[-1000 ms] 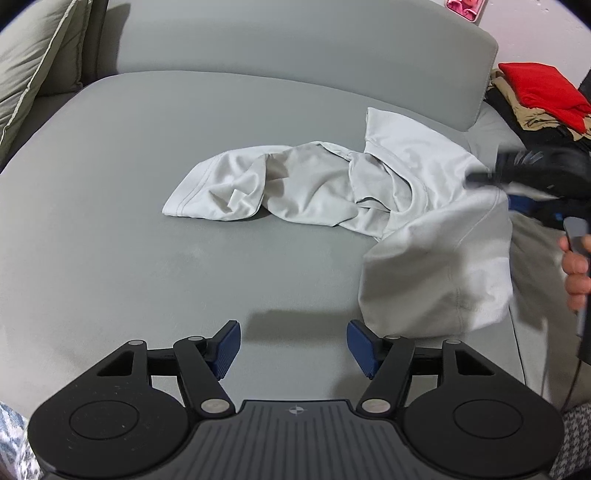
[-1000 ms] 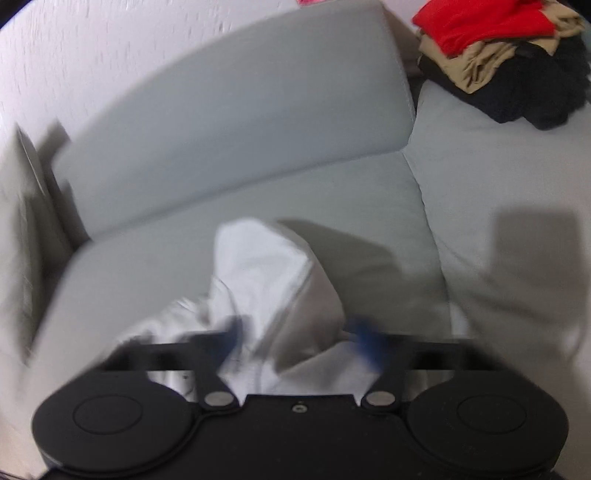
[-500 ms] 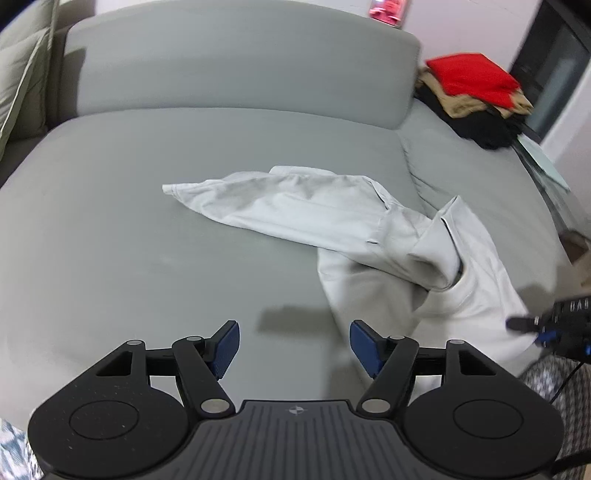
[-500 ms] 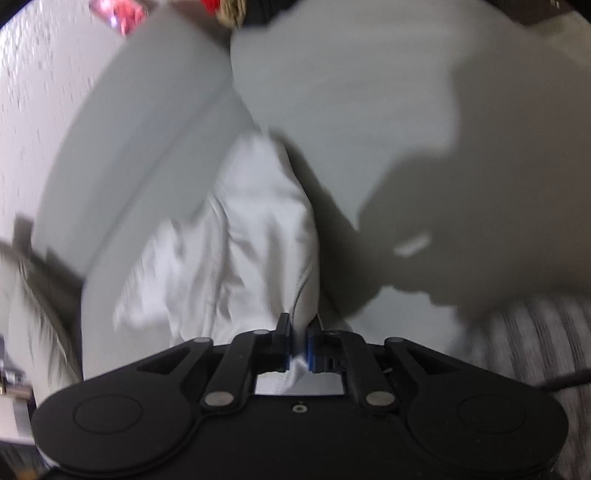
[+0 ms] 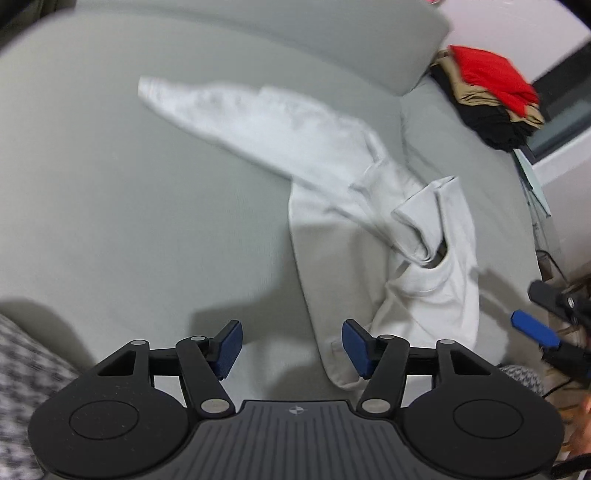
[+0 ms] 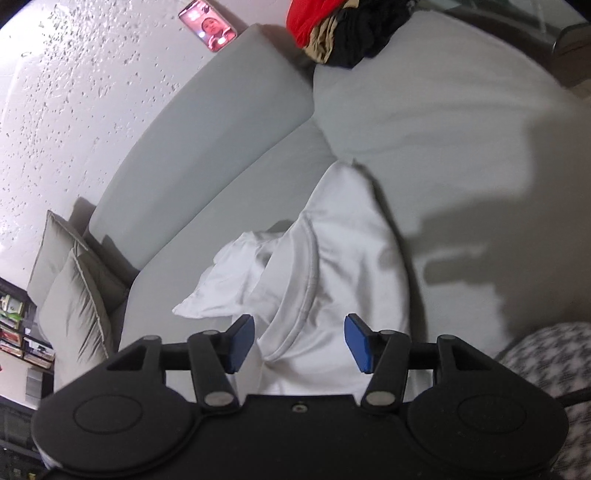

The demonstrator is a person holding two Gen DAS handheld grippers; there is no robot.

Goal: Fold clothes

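Observation:
A white shirt (image 5: pixel 314 140) lies stretched across the grey sofa seat (image 5: pixel 129 192), one end at the far left, the bulk bunched near the front right edge. My left gripper (image 5: pixel 291 347) hovers over the seat with its jaws closing and nothing between them; its right pad sits just above the shirt's near corner. In the right wrist view the same white shirt (image 6: pixel 343 258) lies under my right gripper (image 6: pixel 299 341), whose jaws are opening, with the cloth below them and free of the pads. The right gripper (image 5: pixel 537 315) also shows at the right edge of the left view.
A pile of red, tan and black clothes (image 5: pixel 487 92) sits at the sofa's far right, also seen as a clothes pile (image 6: pixel 343 26) in the right view. Grey cushions (image 6: pixel 70 280) lean at the left end. A phone (image 6: pixel 208 25) rests on the backrest. Houndstooth fabric (image 6: pixel 546 354) lies close by.
The right gripper pulled the shirt toward the sofa's front right edge, then opened and let it go. The shirt went from a crumpled heap to stretched out. The left gripper tilted down and narrowed slightly.

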